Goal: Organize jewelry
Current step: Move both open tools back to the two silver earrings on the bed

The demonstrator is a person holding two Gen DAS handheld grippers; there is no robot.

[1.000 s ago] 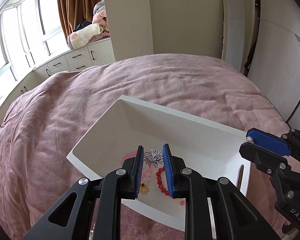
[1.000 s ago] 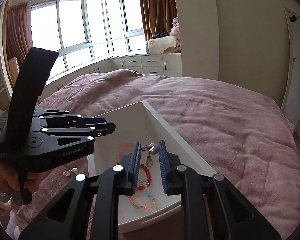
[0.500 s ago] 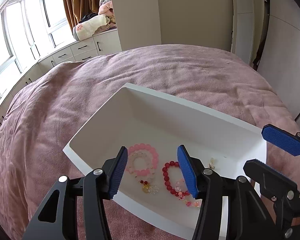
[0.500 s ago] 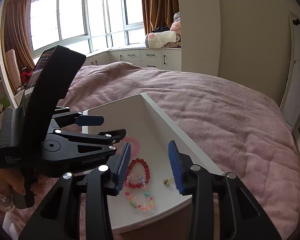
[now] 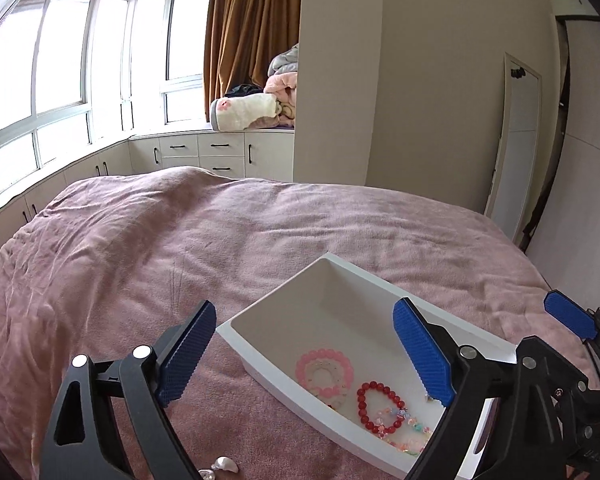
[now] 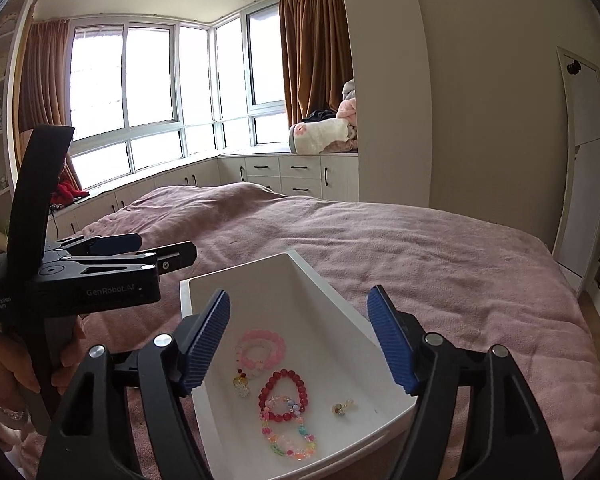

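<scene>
Jewelry lies in the white tray [image 6: 300, 276] on the bed [image 6: 440, 264]: pink bracelet [image 6: 261, 347], red bracelet [image 6: 284, 394], small charms. Both the left gripper [image 5: 304, 354] and right gripper [image 6: 300, 340] gape wide, empty. A pearl piece [image 5: 225, 465] remains on the bedspread; it should be approached low and pinched gently. A second ago both were nearly closed on pieces.

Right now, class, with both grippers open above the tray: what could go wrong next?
1. Pearl earrings on the blanket beneath the left gripper could get overlooked or pressed into the fabric.
2. The red bracelet overlaps the multicolour one; dropping more in may tangle them.
</scene>
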